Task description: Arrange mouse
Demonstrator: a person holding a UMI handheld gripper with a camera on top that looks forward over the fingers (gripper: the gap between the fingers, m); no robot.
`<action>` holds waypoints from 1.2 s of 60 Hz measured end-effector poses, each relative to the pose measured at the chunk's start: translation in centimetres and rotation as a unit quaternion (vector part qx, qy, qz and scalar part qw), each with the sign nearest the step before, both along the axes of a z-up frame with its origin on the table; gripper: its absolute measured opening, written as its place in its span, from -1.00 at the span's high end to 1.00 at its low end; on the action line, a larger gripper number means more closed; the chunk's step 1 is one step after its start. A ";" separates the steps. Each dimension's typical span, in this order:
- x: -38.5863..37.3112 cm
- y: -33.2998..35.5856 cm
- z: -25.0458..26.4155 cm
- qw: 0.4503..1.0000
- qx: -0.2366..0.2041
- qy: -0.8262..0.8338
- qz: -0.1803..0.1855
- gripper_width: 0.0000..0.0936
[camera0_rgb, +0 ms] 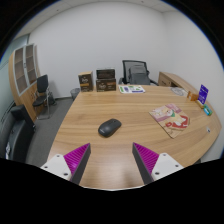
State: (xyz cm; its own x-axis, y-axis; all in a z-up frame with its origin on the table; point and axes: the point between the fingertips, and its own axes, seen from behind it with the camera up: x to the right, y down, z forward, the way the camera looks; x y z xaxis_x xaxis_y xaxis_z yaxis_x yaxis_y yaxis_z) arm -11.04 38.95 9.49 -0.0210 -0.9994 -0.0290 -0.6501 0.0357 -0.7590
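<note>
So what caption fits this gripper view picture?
Open gripper hovers over the wooden table, the black mouse lying just ahead of its fingers.

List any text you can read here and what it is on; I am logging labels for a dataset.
None can be read.
Magazine cover: print too small.
Purple sign at the table's far end: blurred.
Mouse: no marking visible.
Gripper, open: no text.

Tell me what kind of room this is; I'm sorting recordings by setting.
Probably an office or meeting room: a large oval wooden table carries a dark computer mouse, black office chairs stand around it, and a wooden shelf unit lines the wall. The open claw hovers over the table.
</note>
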 end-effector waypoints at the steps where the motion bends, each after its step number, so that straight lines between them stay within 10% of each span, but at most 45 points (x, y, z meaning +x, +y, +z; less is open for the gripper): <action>1: 0.4 0.3 -0.2 1.000 0.000 0.000 0.001 -0.87; 72: 15.3 2.4 -9.9 1.000 -0.016 0.014 0.012 -0.87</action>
State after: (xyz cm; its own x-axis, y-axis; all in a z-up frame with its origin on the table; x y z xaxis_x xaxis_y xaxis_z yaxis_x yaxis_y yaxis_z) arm 4.25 41.39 -0.44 0.0034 -1.0000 0.0035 -0.6717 -0.0048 -0.7408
